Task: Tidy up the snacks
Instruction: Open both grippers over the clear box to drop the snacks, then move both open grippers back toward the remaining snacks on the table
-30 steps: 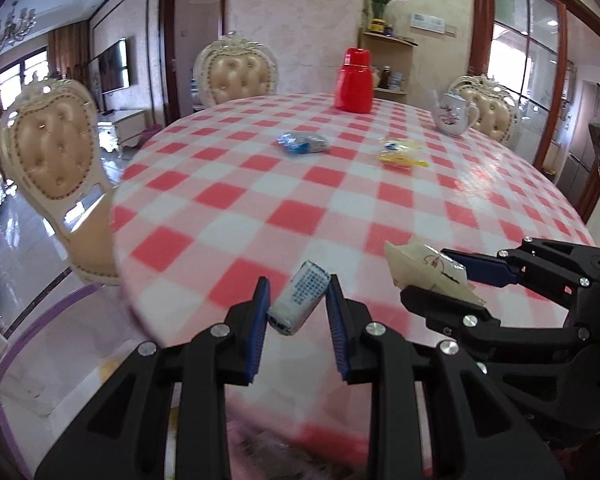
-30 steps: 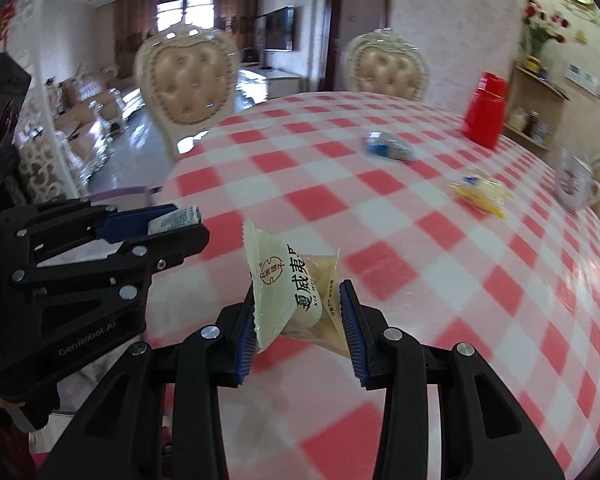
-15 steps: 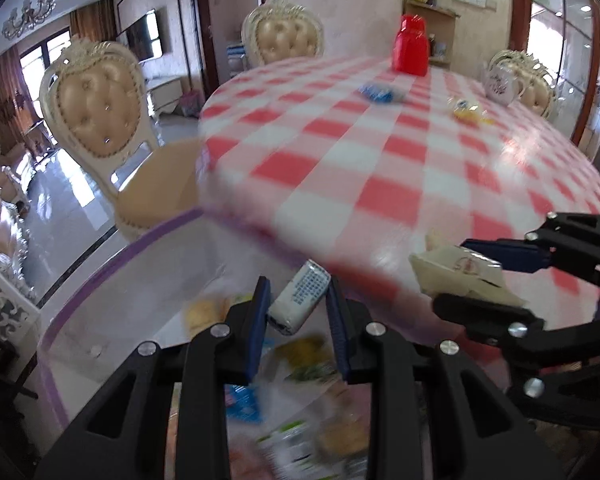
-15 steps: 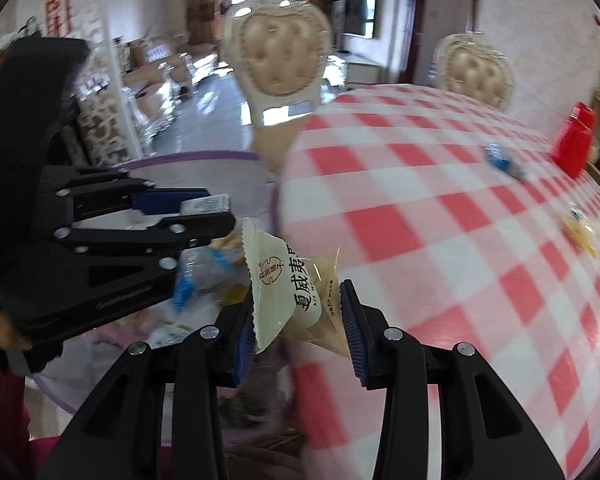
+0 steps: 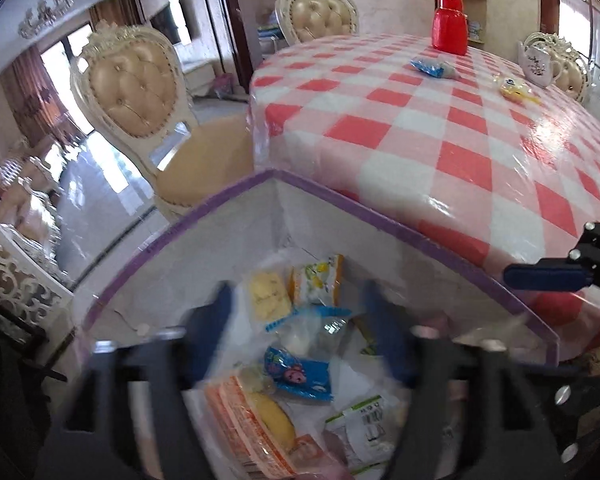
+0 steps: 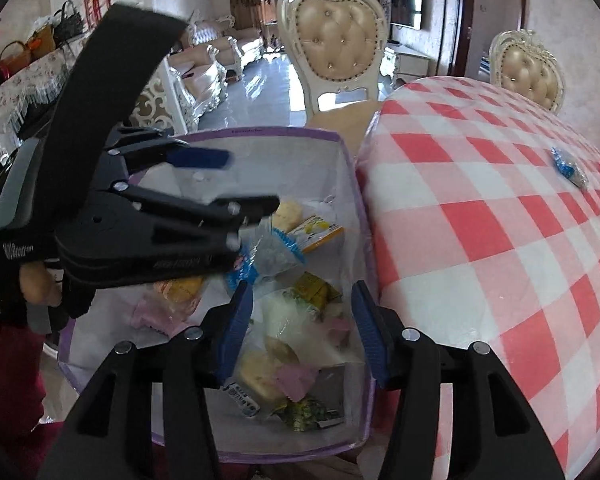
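Note:
A clear bin with a purple rim (image 5: 380, 216) (image 6: 284, 131) stands beside the table edge and holds several snack packets. My left gripper (image 5: 300, 336) (image 6: 228, 184) hangs over it, blurred, its jaws opening wide with nothing pressed between the pads. My right gripper (image 6: 306, 332) is also above the bin; its jaws are opening too. A cream-white packet (image 6: 300, 320), blurred, lies below and between its blue fingers (image 6: 240, 332), free of the pads. One blue pad of the right gripper (image 5: 548, 280) shows at the right of the left wrist view. A blue packet (image 5: 434, 68) (image 6: 568, 168) and a yellow packet (image 5: 512, 86) lie on the table.
The round table carries a red-and-white checked cloth (image 5: 440, 140) (image 6: 480, 220). A red jug (image 5: 450, 24) and a white teapot (image 5: 538, 62) stand at its far side. Padded chairs (image 5: 136, 92) (image 6: 340, 48) surround it. A hand (image 6: 36, 284) holds the left gripper.
Both grippers swung from over the table to above the bin and tilted down. The small white-and-blue packet has left the left jaws, and the cream packet has left the right jaws.

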A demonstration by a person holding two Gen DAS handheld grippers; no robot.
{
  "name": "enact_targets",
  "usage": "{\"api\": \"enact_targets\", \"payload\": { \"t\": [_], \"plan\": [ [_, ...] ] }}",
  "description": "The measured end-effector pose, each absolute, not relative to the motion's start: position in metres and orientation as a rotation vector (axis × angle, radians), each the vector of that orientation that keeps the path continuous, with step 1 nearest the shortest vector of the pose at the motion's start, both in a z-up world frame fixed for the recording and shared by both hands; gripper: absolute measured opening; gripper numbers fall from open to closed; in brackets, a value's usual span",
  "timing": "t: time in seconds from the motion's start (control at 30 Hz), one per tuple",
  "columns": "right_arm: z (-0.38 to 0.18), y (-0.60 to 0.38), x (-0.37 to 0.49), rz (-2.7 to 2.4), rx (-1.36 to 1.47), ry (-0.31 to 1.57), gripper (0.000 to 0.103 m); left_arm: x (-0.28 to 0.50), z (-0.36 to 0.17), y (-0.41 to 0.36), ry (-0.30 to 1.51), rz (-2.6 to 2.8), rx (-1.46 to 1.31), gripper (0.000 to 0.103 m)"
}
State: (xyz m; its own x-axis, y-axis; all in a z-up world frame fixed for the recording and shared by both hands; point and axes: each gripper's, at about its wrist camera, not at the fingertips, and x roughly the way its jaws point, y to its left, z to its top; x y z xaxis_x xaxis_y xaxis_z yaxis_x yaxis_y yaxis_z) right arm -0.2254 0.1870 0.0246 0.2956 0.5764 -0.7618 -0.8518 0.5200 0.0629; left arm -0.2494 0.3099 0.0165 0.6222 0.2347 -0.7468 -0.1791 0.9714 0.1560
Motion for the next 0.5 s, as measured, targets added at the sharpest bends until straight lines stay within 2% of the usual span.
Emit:
{"api": "enact_targets", "payload": {
  "t": [0.07,0.13,0.4,0.5],
  "plan": [
    [0.027,0.179,-0.22,0.971,-0.363,0.82,0.058,-0.248,0.018,0.306,0.864,0.246,0.086,0.078],
    [0.03,0.171,-0.214,0.948,-0.336,0.814,0.069,-0.246,0.018,0.304,0.865,0.248,0.089,0.079],
    [0.041,0.117,-0.172,0.847,-0.195,0.798,0.08,-0.227,0.021,0.28,0.857,0.261,0.137,0.093],
    [0.044,0.089,-0.149,0.799,-0.114,0.806,0.083,-0.218,0.021,0.266,0.859,0.247,0.166,0.093]
  ]
}}
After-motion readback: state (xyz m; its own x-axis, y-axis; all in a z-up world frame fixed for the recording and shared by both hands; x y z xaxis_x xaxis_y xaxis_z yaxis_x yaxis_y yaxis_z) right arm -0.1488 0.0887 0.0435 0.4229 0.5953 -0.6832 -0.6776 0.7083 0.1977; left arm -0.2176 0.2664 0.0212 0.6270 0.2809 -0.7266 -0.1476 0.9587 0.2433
